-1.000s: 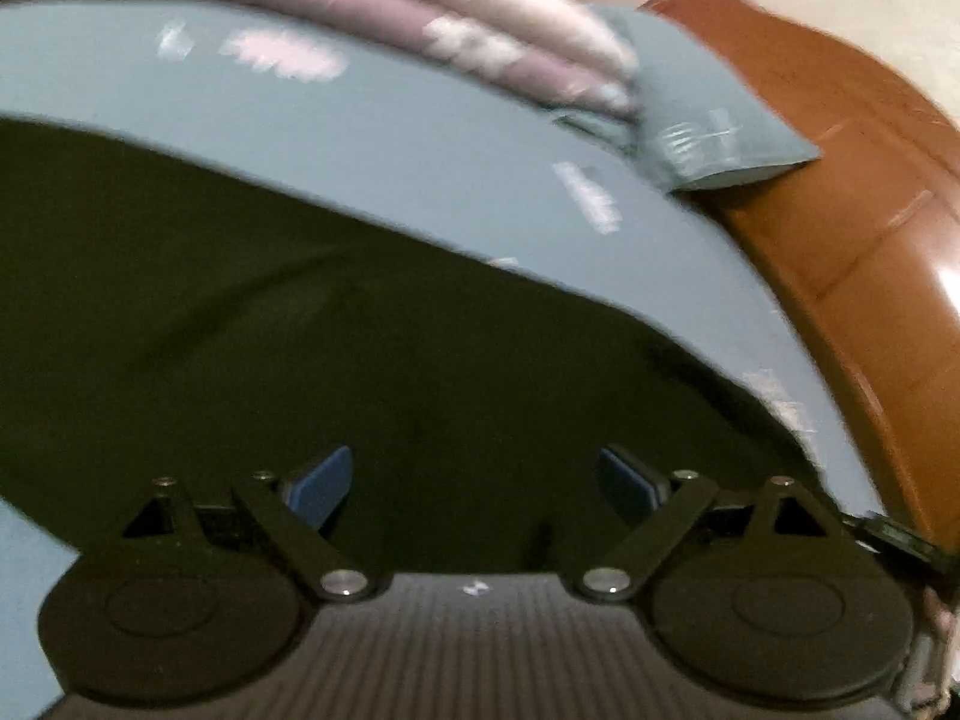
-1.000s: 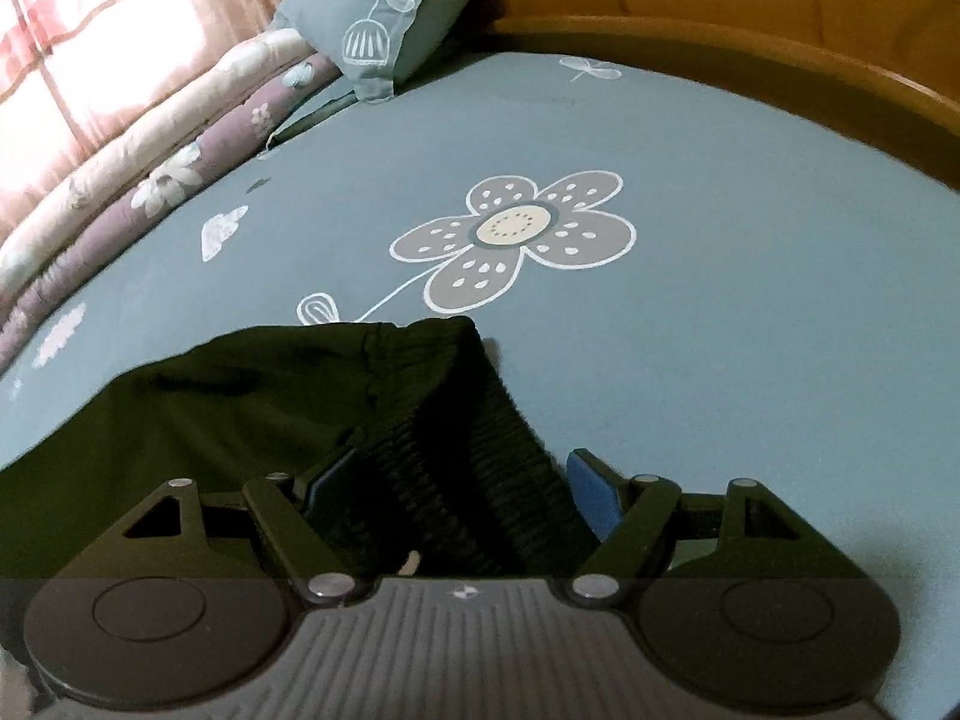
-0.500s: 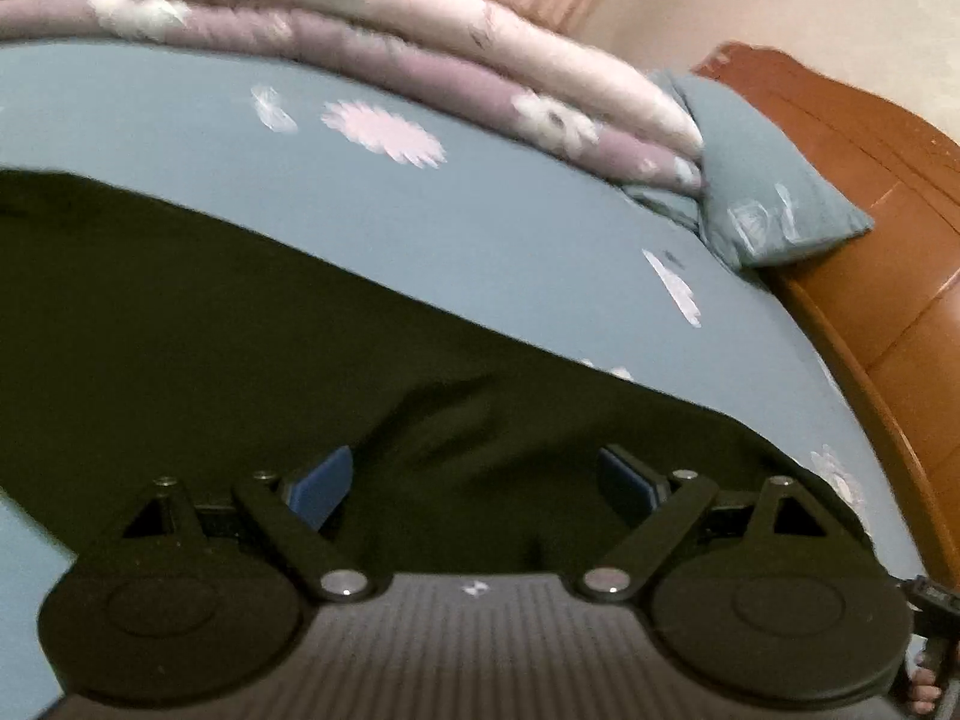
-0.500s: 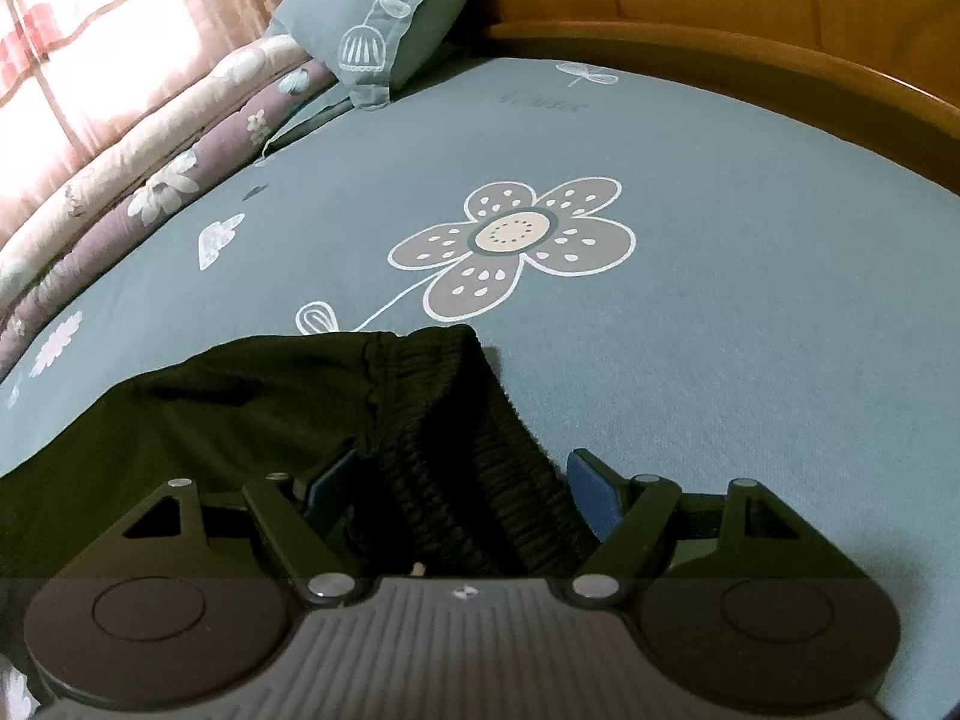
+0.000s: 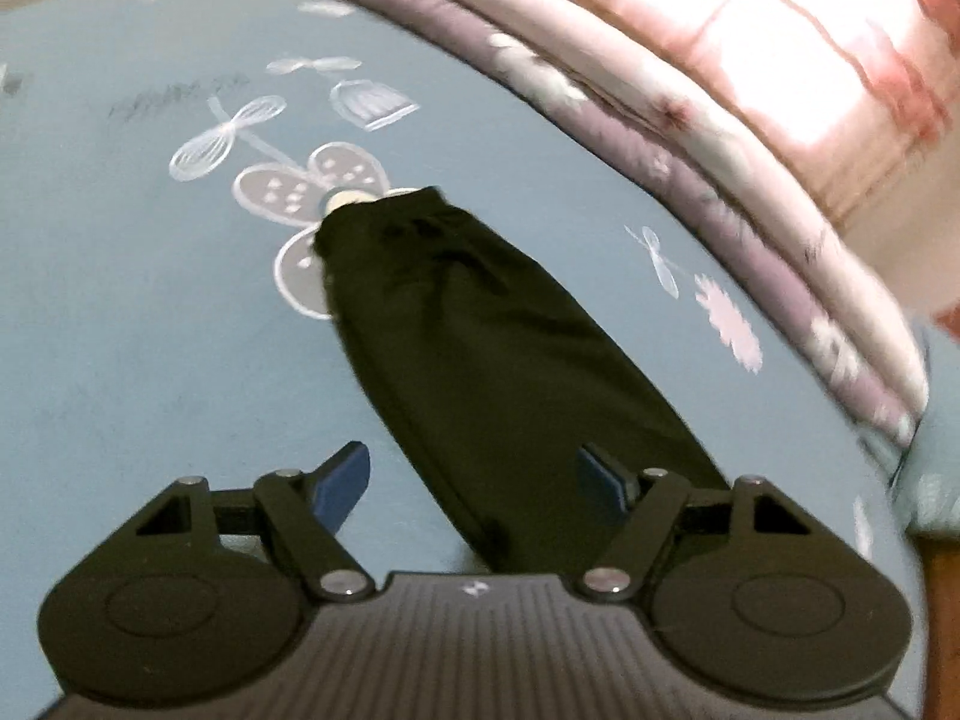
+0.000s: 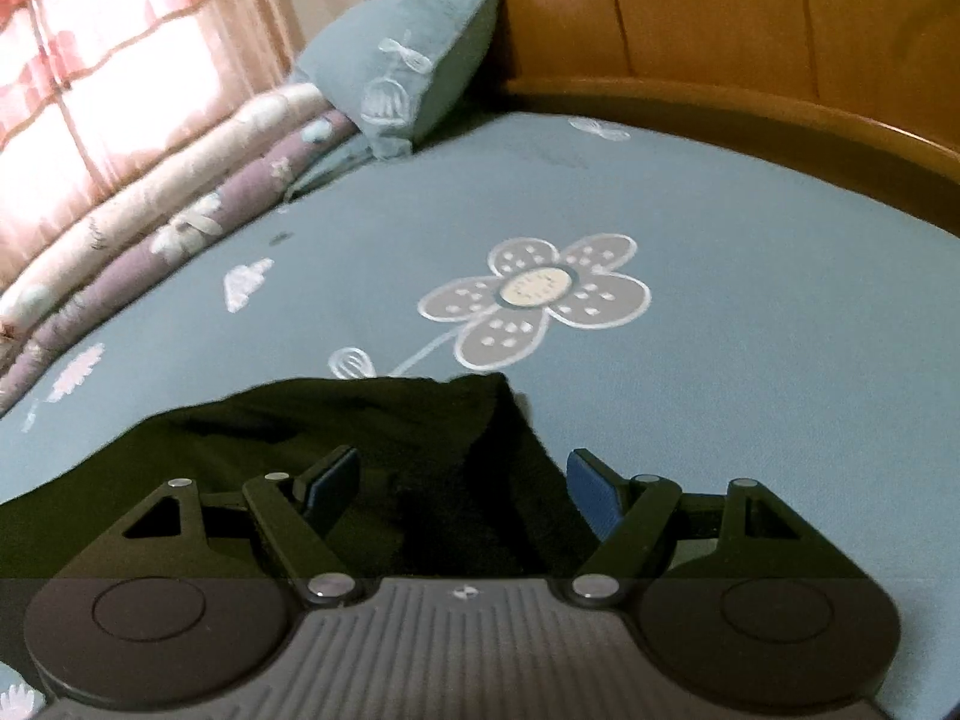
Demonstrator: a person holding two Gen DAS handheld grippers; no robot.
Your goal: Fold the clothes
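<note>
A pair of black trousers (image 5: 480,348) lies flat on the blue bed sheet (image 5: 150,360), a long narrow dark strip whose far end covers part of a printed flower (image 5: 300,192). In the left wrist view the left tool (image 5: 474,474) hovers over the near end; its jaws have just been closing but stand apart, the cloth between them, not pinched. The right tool (image 6: 462,480) stands wide over the ribbed waistband (image 6: 468,450), pads clear of it. A rolled quilt (image 6: 150,240) and a pillow (image 6: 414,72) lie beyond, beside the wooden headboard (image 6: 720,18).
</note>
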